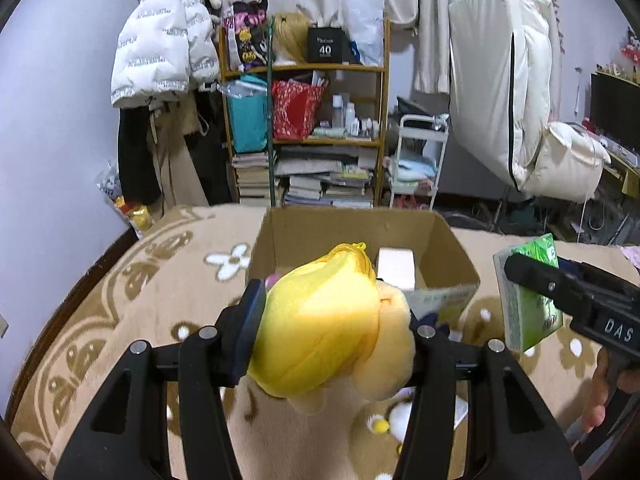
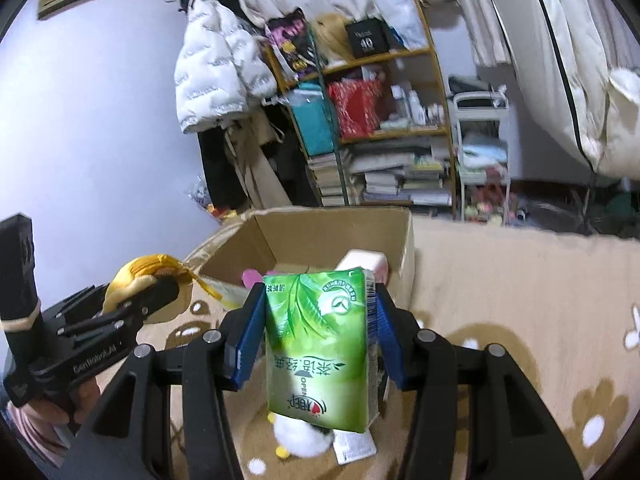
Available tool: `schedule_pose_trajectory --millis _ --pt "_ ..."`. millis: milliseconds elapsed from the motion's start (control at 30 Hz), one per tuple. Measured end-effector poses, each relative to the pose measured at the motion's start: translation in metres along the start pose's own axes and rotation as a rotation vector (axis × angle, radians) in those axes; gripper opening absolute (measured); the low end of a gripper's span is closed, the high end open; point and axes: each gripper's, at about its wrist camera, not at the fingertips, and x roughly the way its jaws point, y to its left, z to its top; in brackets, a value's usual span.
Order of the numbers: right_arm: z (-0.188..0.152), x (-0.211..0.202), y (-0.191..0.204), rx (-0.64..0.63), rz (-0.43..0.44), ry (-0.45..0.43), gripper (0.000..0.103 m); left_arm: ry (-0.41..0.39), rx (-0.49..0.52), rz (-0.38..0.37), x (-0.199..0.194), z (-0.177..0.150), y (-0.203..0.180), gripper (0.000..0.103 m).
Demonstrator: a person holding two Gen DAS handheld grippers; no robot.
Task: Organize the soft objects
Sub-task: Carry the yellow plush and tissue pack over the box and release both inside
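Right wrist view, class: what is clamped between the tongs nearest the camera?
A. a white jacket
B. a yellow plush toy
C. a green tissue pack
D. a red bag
C: the green tissue pack sits pinched between the blue pads of the right tongs, in front of the cardboard box.

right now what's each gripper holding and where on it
The left gripper clamps the yellow plush across its middle. The right gripper clamps the green tissue pack by its two sides, near the upper half.
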Motion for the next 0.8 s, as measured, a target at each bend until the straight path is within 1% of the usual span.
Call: schedule_pose_trajectory --millis 233,367,500,600,800 --pt "0.018 0.013 0.006 -0.032 0.006 -0.051 0.055 -0.081 0.008 0.011 -0.002 0.028 0.007 0.051" --pt "0.026 0.018 0.007 -0.039 0.012 -0.067 0.055 -0.106 0.014 0.019 0.003 0.042 0.013 0.051" --pt "0.033 0.026 0.005 -0.055 0.008 -0.084 0.055 -0.117 0.009 0.020 0.012 0.053 0.018 0.051" --pt "0.035 0.031 0.004 -0.055 0.006 -0.079 0.055 -0.108 0.000 0.012 0.021 0.058 0.022 0.051" --pt "0.043 0.049 0.000 -0.053 0.014 -0.067 0.055 -0.092 0.014 -0.001 0.040 0.058 0.019 0.051"
